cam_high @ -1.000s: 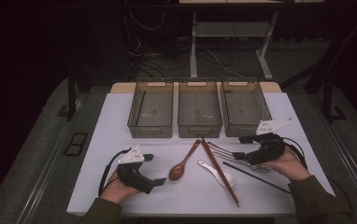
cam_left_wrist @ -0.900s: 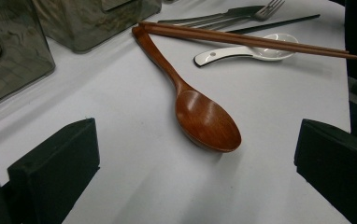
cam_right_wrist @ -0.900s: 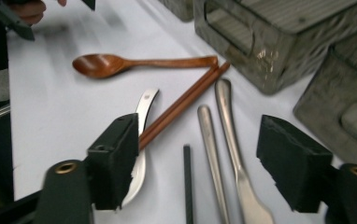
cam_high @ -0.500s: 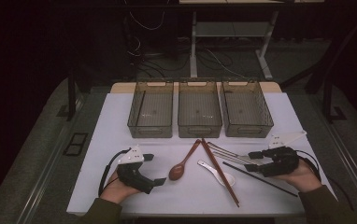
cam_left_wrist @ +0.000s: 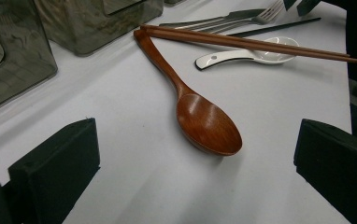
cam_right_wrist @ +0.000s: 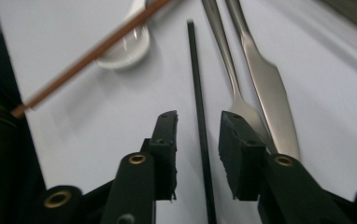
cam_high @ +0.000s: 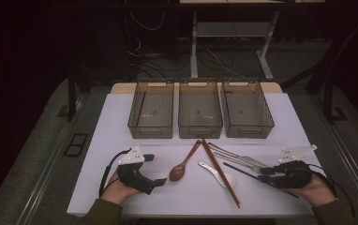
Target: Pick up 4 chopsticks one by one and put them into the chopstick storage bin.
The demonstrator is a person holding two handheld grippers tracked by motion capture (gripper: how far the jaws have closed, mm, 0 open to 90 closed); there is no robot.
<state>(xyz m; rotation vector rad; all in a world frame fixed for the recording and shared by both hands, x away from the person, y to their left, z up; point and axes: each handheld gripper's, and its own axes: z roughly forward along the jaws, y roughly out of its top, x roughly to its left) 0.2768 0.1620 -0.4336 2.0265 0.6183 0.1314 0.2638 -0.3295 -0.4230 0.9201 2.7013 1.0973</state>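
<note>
— Since a second ago the right claw (cam_high: 264, 172) has slid out toward the tabletop's (cam_high: 116, 122) right edge and sunk a little, and its jaws have just been closing; they now stand narrow around the black chopstick (cam_right_wrist: 197, 107), pads not yet touching it. Meanwhile the left claw (cam_high: 154, 169) has kept its place, jaws wide and empty, facing the wooden spoon (cam_left_wrist: 200, 116).

— Where does that stick lie exactly?

— Flat on the tabletop, running between the jaws in the right gripper view, just beside the fork (cam_right_wrist: 235, 88) and the knife (cam_right_wrist: 265, 79).

— So how should the person finish the grip?

— Probably by staying centred over the stick and pressing low, so that the thin rod does not roll out. The right-hand pad already sits over the fork's handle, so it may well drag the fork along.

— Anything else close by?

— The white spoon (cam_right_wrist: 125, 46) with a brown chopstick (cam_right_wrist: 88, 58) lying across it, on the other side. Three bins (cam_high: 200, 125) stand in a row farther back, well apart.
</note>
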